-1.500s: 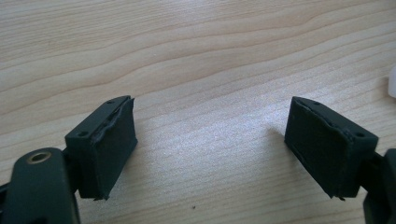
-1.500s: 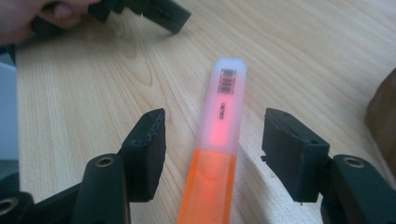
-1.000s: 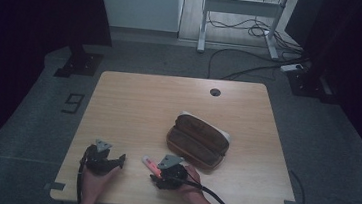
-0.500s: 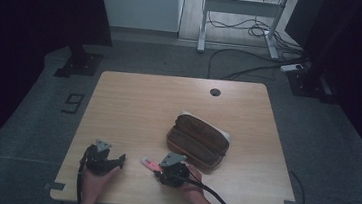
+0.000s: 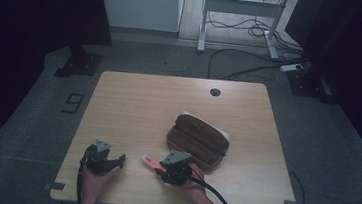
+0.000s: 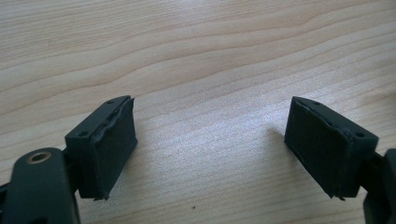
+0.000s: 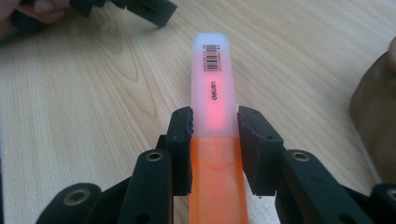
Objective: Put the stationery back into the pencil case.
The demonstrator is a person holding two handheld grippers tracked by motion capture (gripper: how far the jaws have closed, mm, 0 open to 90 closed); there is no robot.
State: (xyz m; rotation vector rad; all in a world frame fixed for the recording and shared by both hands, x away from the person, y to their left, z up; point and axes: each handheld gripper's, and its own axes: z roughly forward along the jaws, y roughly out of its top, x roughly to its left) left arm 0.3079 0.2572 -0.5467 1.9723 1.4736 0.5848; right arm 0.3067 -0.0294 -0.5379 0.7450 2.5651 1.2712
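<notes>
The right tongs [image 7: 215,128] have just been closing, and their two black pads now press on either flank of an orange highlighter [image 7: 214,140] where its frosted cap meets the orange barrel. The cap, with a barcode near its tip, sticks out ahead of the tongs, while the barrel runs back between the arms. In the high view the right tongs [image 5: 158,166] sit near the front edge of the worktop [image 5: 133,102], and the highlighter [image 5: 150,162] pokes out of them toward the left tongs [image 5: 122,158].

The left tongs [image 6: 210,147] stand wide apart with nothing between them, just bare wood grain. They rest low over the worktop [image 6: 196,56], in a hand [image 5: 95,181] that comes in from the near edge. In the right gripper view the left tongs [image 7: 152,10] show farther off, beyond the highlighter's cap and a little to its left, well apart from it.

Just beside the right tongs, on the side away from the left tongs and slightly farther up the worktop, lies an open brown pencil case [image 5: 198,141], its lid folded back. Its brown edge [image 7: 376,121] shows at the right of the right gripper view, near the tongs but not touching them.
</notes>
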